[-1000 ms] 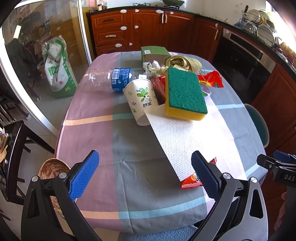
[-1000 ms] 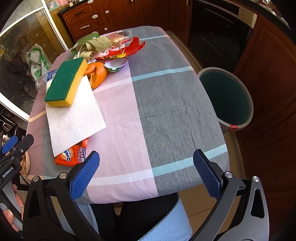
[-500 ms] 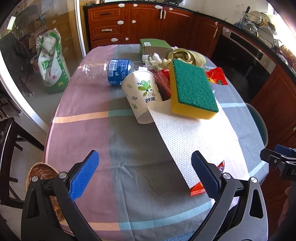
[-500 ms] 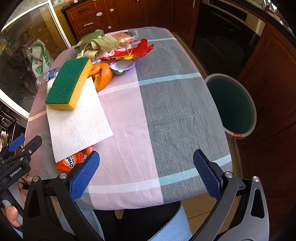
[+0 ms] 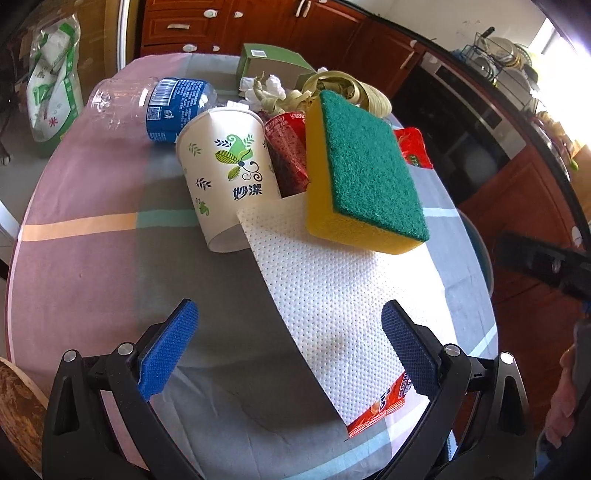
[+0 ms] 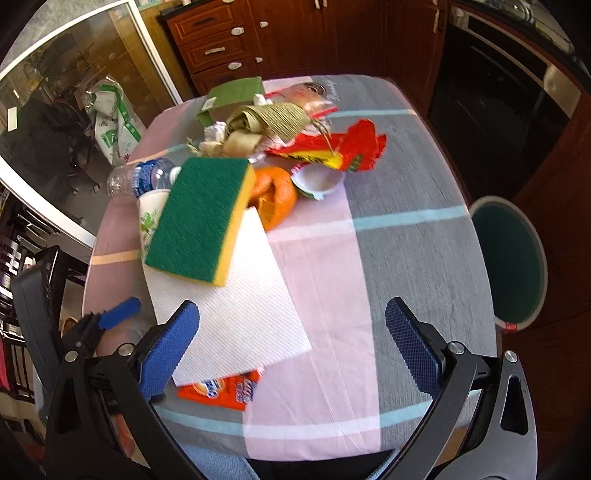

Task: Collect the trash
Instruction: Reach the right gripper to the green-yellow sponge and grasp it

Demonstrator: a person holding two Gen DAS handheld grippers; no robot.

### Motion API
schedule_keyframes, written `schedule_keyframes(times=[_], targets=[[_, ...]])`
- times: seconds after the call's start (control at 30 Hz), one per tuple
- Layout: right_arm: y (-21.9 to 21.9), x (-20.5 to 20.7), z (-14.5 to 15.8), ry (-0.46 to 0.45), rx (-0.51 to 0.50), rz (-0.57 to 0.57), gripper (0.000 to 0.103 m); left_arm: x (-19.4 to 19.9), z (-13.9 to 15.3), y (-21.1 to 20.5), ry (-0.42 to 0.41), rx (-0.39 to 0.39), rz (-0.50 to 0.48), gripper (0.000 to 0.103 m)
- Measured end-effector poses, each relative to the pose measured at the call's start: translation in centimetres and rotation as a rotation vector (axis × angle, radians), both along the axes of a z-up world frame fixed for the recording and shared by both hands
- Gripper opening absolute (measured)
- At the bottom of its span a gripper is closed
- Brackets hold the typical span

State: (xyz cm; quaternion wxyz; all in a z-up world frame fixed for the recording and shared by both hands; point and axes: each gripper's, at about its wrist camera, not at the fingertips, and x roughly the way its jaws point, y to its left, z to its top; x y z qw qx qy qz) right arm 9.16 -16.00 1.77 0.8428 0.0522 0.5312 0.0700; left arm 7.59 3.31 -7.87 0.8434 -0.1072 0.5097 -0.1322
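Trash lies on a checked tablecloth (image 5: 92, 258). A paper cup (image 5: 229, 177) lies on its side next to a clear plastic bottle (image 5: 162, 103). A green-and-yellow sponge (image 5: 365, 177) rests on a white paper towel (image 5: 340, 295), which covers an orange wrapper (image 5: 384, 406). Behind are a red wrapper (image 6: 332, 147), orange peel (image 6: 275, 195), dried leaves (image 6: 266, 122) and a green box (image 6: 232, 96). My left gripper (image 5: 291, 350) is open and empty above the towel's near end. My right gripper (image 6: 291, 350) is open and empty above the table's near edge.
A round teal bin (image 6: 509, 258) stands on the floor to the right of the table. Wooden cabinets (image 6: 295, 33) and a dark oven (image 6: 498, 66) line the back. A glass door (image 6: 74, 92) and a white-green bag (image 5: 51, 81) are at the left.
Both grippers have moved forward toward the trash pile, which now looks larger. The left gripper now hangs over the paper towel. Nothing on the table has moved.
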Motion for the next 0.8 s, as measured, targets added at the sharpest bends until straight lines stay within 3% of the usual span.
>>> schedule_keyframes(times=[0.1, 0.3, 0.4, 0.43, 0.47, 0.5, 0.8], targets=[[2.1, 2.3, 0.3, 0.011, 0.024, 0.021, 0.097, -0.2, -0.6, 0.8, 0.019, -0.021, 0.006, 0.099], [6.5, 6.0, -1.4, 0.072, 0.026, 0.075, 0.097, -0.6, -0.5, 3.0, 0.002, 0.043, 0.034, 0.099], [7.9, 7.1, -2.5, 0.086, -0.006, 0.090, 0.097, -0.5, -0.3, 4.1, 0.001, 0.005, 0.035, 0.099], [8.0, 7.4, -3.0, 0.098, -0.011, 0.093, 0.096, -0.4, -0.2, 4.4, 0.001, -0.022, 0.031, 0.099], [8.2, 7.6, -3.4, 0.108, -0.010, 0.094, 0.088, -0.3, -0.2, 4.5, 0.000, -0.035, 0.030, 0.099], [8.2, 7.7, -3.7, 0.118, -0.004, 0.099, 0.074, -0.2, -0.2, 4.6, 0.000, -0.042, 0.031, 0.099], [4.2, 6.2, -1.4, 0.055, 0.076, 0.068, 0.073, 0.0, 0.0, 2.3, -0.007, -0.042, -0.051, 0.099]])
